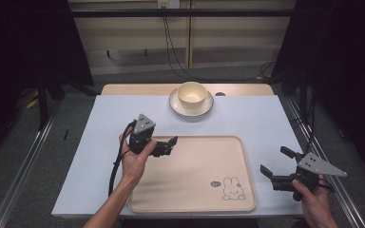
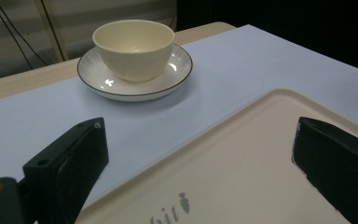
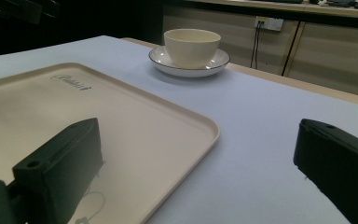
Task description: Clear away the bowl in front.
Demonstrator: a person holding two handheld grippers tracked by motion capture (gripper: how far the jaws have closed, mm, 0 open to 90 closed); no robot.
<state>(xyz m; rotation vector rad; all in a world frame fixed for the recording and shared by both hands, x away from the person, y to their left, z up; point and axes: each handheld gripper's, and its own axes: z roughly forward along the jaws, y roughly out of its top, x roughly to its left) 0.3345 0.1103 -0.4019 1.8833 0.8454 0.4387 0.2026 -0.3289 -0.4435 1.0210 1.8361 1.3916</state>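
Note:
A cream bowl [image 1: 192, 93] sits upright on a white plate [image 1: 176, 105] with a dark rim at the table's far middle. A large cream tray [image 1: 190, 190] with a rabbit drawing lies at the near middle. My left gripper [image 1: 172, 144] hovers over the tray's far left corner, open, with nothing between its jaws. My right gripper [image 1: 276, 161] stands open beside the tray's right edge, also holding nothing. In the left gripper view the bowl [image 2: 134, 47] and plate [image 2: 177, 74] lie ahead beyond the tray rim [image 2: 242, 114]. The right gripper view shows the bowl [image 3: 192, 45] farther off.
A pale blue mat [image 1: 266, 123] covers the table, with a wooden strip [image 1: 138, 89] at its far edge. Metal rails [image 1: 24, 161] run along both sides. Cables [image 1: 171, 52] hang from a wall socket behind the table.

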